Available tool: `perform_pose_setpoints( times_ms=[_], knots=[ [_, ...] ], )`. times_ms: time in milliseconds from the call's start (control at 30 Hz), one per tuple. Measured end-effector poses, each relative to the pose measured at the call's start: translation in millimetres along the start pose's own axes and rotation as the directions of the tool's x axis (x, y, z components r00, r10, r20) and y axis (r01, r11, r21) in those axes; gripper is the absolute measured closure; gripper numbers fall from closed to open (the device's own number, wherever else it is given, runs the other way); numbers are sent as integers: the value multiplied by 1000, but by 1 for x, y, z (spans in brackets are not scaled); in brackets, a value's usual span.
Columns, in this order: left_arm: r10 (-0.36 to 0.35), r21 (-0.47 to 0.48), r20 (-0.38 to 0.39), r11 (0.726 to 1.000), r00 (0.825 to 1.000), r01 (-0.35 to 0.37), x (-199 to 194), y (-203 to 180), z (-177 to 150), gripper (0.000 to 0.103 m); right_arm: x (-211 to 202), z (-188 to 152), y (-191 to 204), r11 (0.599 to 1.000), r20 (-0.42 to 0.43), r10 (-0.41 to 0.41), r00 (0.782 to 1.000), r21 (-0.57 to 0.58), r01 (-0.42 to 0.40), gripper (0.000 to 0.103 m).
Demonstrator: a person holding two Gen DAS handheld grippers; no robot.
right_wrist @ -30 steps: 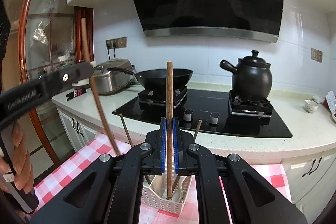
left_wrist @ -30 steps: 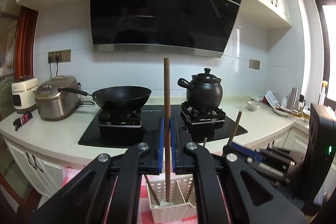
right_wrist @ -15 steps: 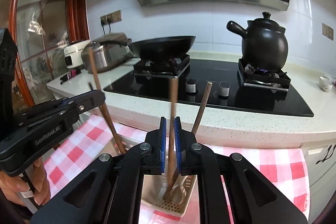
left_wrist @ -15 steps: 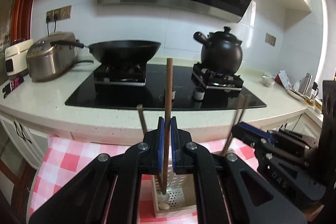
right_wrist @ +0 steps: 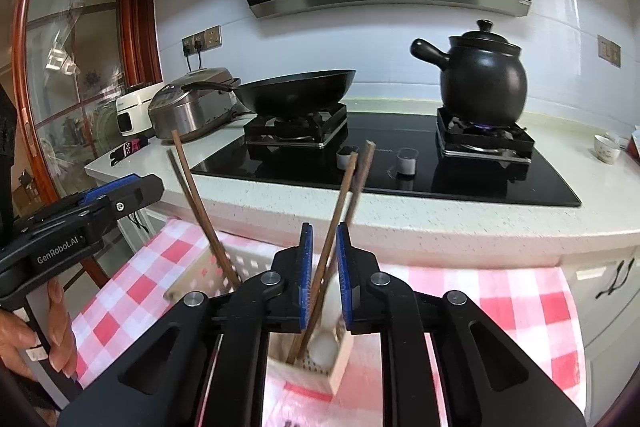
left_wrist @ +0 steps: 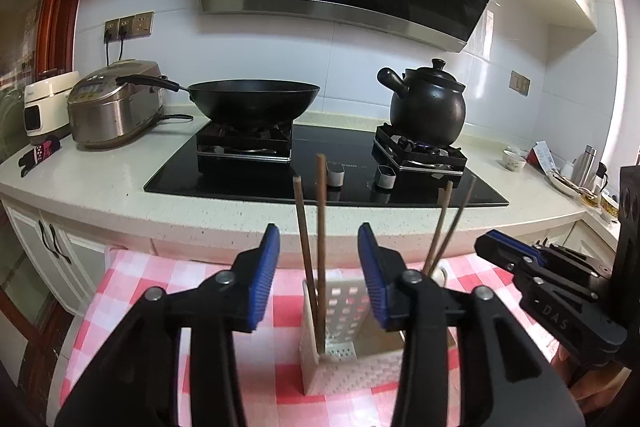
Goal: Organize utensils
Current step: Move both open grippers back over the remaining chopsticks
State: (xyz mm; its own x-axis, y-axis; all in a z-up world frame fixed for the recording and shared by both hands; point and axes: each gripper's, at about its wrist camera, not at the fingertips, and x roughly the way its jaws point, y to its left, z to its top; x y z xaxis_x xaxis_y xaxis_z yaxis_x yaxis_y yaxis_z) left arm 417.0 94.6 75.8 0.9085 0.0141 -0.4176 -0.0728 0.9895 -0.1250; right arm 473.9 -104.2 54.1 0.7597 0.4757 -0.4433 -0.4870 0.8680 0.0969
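Nearest to me, my left gripper [left_wrist: 318,277] stands wide apart, blue pads clear on either side of two wooden chopsticks [left_wrist: 314,239] that stand in the white perforated holder [left_wrist: 344,311], touching neither pad as far as I can see. My right gripper [right_wrist: 323,277] is parted only a little, with another pair of chopsticks [right_wrist: 340,223] leaning through the gap; I cannot tell for certain whether the pads touch a stick, but they do not look clamped on it, so I read them as just released. All four sticks sit in the holder, one pair toward its left end and one toward its right, and the holder rests on the red-checked cloth [left_wrist: 132,291] covering the table, near the table's far edge below the counter. A pale rounded thing, perhaps a spoon, lies in the holder's bottom in the right view. I judge the step in hand to be the drop-off of chopsticks, nearly done. Next I would draw both grippers straight up and back without brushing the leaning sticks, since a nudge could tip the light holder. Beyond, on the counter, a wok [left_wrist: 254,101] and a black clay pot [left_wrist: 428,107] sit on the hob, a rice cooker [left_wrist: 112,107] to the left.
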Motion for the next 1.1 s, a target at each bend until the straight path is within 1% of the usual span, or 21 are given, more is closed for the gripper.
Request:
perform_pose_setpoints(
  times_ms=[67, 300, 400, 467, 533, 633, 700, 800, 833, 1000, 1100],
  knots=[
    [-3, -8, -1, 1000, 1000, 3, -8, 0, -6, 54, -11, -8, -3, 1000, 1, -3, 1000, 14, 3, 82],
    [10, -38, -2, 999, 1000, -11, -42, 5, -36, 39, -41, -42, -9, 999, -23, -9, 1000, 39, 10, 82],
    [31, -50, -14, 998, 999, -31, -56, 10, -54, 33, -50, -60, -9, 998, -38, -1, 999, 59, 3, 82],
    [46, -50, -19, 998, 999, -47, -62, 13, -66, 25, -54, -74, -10, 997, -53, 7, 999, 78, -2, 82],
    [63, -45, -25, 997, 998, -64, -69, 16, -81, 20, -58, -89, -8, 996, -69, 8, 998, 90, -2, 82],
    [84, -36, -47, 996, 995, -85, -76, 18, -103, 19, -58, -109, -4, 996, -108, 9, 994, 89, 0, 82],
    [93, -26, -62, 995, 994, -94, -78, 18, -119, 16, -57, -123, -1, 996, -134, 12, 991, 94, 0, 82],
    [85, -17, -95, 996, 992, -87, -79, 15, -141, 8, -53, -144, 2, 993, -184, 13, 983, 114, 8, 82],
    [82, -16, -104, 996, 991, -84, -78, 14, -146, 7, -52, -152, 4, 992, -203, 17, 979, 123, 8, 82],
    [66, -7, -183, 998, 981, -68, -71, 11, -178, 6, -47, -180, 13, 991, -265, 27, 964, 132, 9, 82],
    [67, -1, -220, 998, 973, -69, -66, 11, -194, 5, -46, -190, 16, 991, -286, 25, 958, 136, 14, 82]
  ],
)
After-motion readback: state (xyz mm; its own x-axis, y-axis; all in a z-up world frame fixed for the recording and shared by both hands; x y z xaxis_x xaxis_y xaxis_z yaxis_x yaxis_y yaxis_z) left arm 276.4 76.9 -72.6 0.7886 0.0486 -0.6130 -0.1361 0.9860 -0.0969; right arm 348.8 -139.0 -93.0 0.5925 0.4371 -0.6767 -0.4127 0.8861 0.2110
